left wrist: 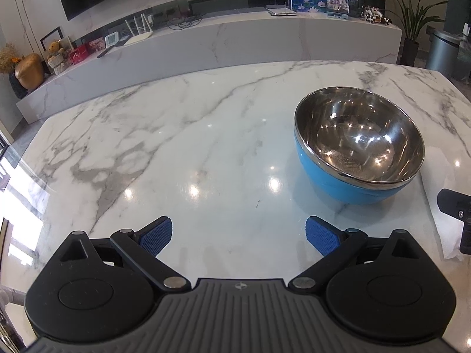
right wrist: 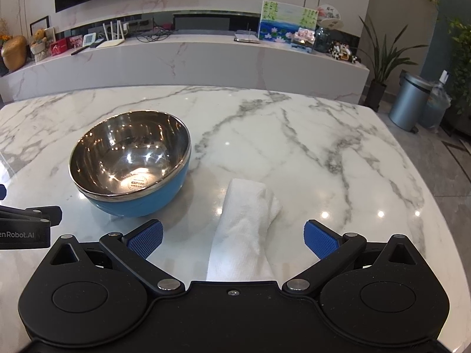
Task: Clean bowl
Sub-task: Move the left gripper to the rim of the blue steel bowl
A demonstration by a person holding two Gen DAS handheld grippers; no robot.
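Steel-lined and blue outside, the round empty bowl (right wrist: 129, 164) stands on our white marble tabletop (right wrist: 294, 147) beside a folded white cloth (right wrist: 247, 223), our left tool (left wrist: 238, 235) and right tool (right wrist: 232, 236) both spread wide, holding nothing.

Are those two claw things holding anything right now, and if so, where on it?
Nothing is held. Both the left gripper and right gripper have jaws wide open; the bowl and white cloth lie untouched on the table.
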